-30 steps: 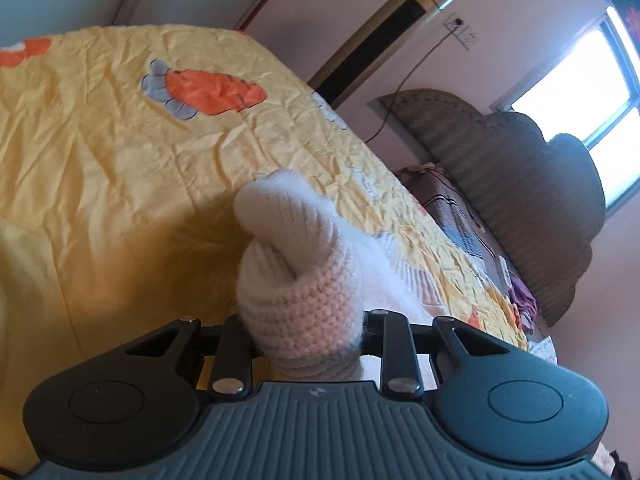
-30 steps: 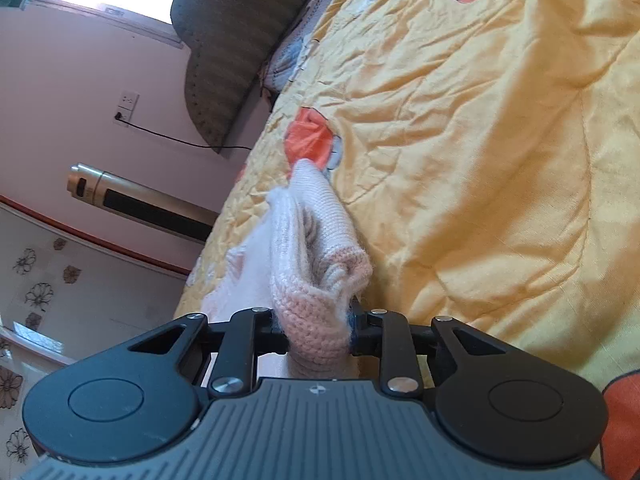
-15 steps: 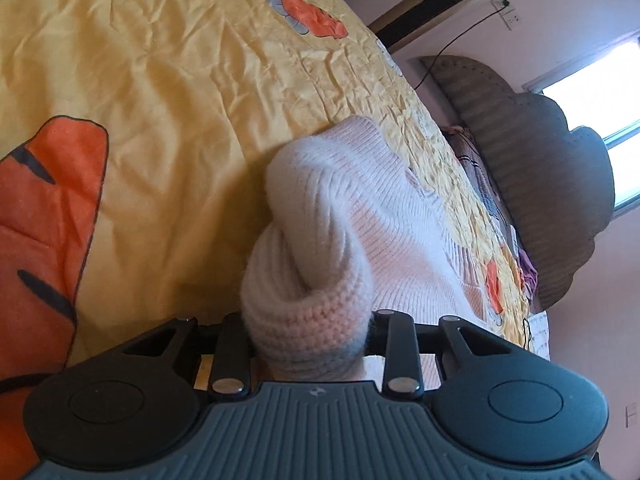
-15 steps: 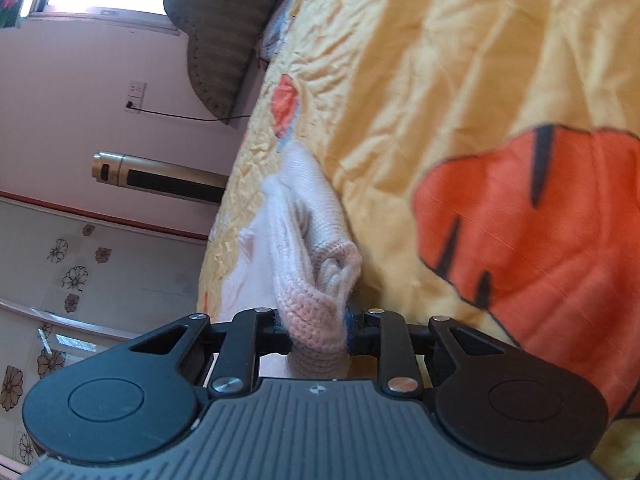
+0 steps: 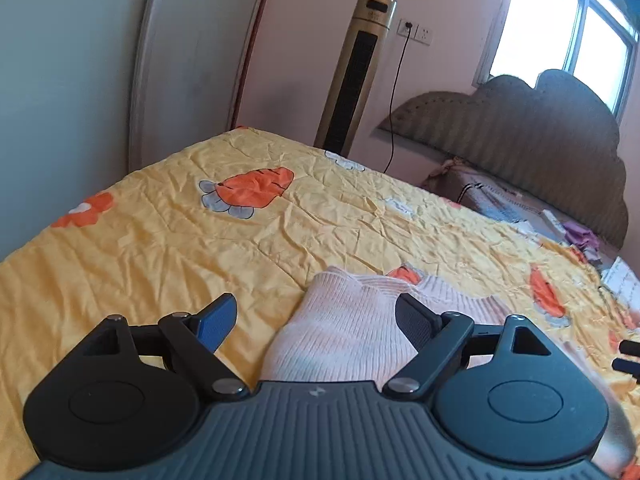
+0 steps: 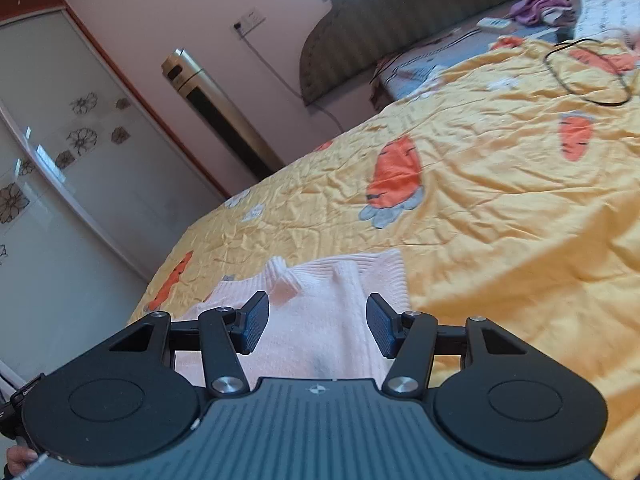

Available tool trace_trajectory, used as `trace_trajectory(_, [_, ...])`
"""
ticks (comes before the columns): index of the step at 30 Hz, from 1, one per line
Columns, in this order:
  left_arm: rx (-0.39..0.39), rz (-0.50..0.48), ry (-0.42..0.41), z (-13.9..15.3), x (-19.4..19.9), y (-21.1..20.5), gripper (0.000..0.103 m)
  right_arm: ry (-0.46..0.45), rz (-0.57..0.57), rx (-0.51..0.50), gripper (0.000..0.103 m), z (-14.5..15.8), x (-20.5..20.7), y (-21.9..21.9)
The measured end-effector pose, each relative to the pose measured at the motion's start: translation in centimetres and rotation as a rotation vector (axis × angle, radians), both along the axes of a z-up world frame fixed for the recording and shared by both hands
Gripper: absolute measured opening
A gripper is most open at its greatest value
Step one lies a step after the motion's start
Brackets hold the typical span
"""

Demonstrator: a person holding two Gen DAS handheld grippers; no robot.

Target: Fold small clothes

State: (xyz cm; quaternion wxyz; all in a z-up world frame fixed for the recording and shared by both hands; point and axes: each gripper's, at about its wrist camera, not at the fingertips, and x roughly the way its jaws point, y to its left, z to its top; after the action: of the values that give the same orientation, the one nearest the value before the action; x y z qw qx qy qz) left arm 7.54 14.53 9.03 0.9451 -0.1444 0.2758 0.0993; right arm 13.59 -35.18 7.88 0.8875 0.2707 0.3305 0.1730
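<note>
Both tools just opened and let go: left tool (image 5: 316,322) jaws wide apart, right tool (image 6: 318,326) jaws partly spread, nothing pinched in either. Pink knit sweater (image 5: 352,336) (image 6: 320,312) lies flat on the yellow carrot-print quilt (image 5: 160,240) (image 6: 500,208) of the bed, right under and ahead of both tools

The pale pink knitted sweater (image 5: 352,328) lies folded flat on the yellow carrot-print quilt (image 5: 160,248) — ribbed, unheld.
</note>
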Motion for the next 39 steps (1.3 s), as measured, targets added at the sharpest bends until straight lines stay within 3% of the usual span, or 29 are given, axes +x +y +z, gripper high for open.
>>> trace_trajectory(3, [0.042,0.009,0.075,-1.3,4.2,-1.0,0.087,0.08,0.063,-0.031,0.05,-1.3,5.0,2.6])
trace_trajectory(4, [0.023,-0.019,0.125,-2.2,5.5,-1.2,0.087,0.108,0.082,-0.085,0.045,-1.8,6.2,3.7])
trace_trajectory(6, [-0.032,-0.072,0.21,-3.7,7.5,-1.3,0.087,0.157,0.115,-0.202,0.045,-3.0,7.8,5.7])
trace_trajectory(8, [-0.019,-0.103,0.265,-5.1,8.3,-1.8,0.087,0.18,0.114,-0.268,0.035,-3.8,8.4,6.5])
trace_trajectory(11, [-0.002,-0.112,0.257,-5.8,8.2,-2.1,0.087,0.144,0.091,-0.231,0.035,-3.1,8.0,5.9])
trace_trajectory(14, [-0.039,-0.109,0.266,-6.0,9.1,-1.9,0.087,0.147,0.062,-0.187,0.044,-3.0,8.1,4.3])
trace_trajectory(17, [-0.045,-0.096,0.285,-6.2,10.5,-1.9,0.089,0.208,0.105,-0.188,0.049,-4.4,9.2,4.7])
trace_trajectory(19, [-0.02,-0.089,0.29,-6.4,11.1,-2.3,0.088,0.189,0.136,-0.19,0.05,-4.7,9.4,5.4])
trace_trajectory(20, [0.0,-0.096,0.287,-6.4,11.3,-2.5,0.074,0.175,0.139,-0.203,0.041,-4.7,9.4,5.7])
trace_trajectory(21, [0.03,-0.1,0.283,-6.3,11.4,-2.9,0.064,0.17,0.144,-0.216,0.015,-4.9,9.6,6.1])
trace_trajectory(22, [0.056,-0.095,0.271,-5.9,11.3,-3.1,0.039,0.169,0.149,-0.213,0.013,-5.0,9.7,6.2])
trace_trajectory(23, [0.066,-0.096,0.259,-5.4,11.2,-3.2,0.025,0.155,0.148,-0.222,0.013,-4.9,9.7,6.3])
trace_trajectory(26, [0.044,-0.107,0.203,-3.7,10.5,-3.1,0.023,0.077,0.125,-0.207,0.012,-3.2,8.8,5.9])
trace_trajectory(29, [0.045,-0.101,0.206,-4.5,11.0,-3.2,0.023,0.011,0.052,-0.141,0.011,-1.7,7.7,3.7])
trace_trajectory(33, [0.079,-0.064,0.213,-6.4,11.7,-3.1,0.03,0.111,0.017,-0.19,0.01,-5.3,8.4,2.7])
trace_trajectory(37, [0.146,-0.082,0.204,-4.2,10.2,-3.7,0.034,0.084,-0.026,-0.19,0.012,-6.0,7.7,3.3])
trace_trajectory(39, [0.223,-0.078,0.126,-2.2,7.9,-4.1,0.035,0.086,-0.026,-0.21,0.021,-5.4,7.5,3.4])
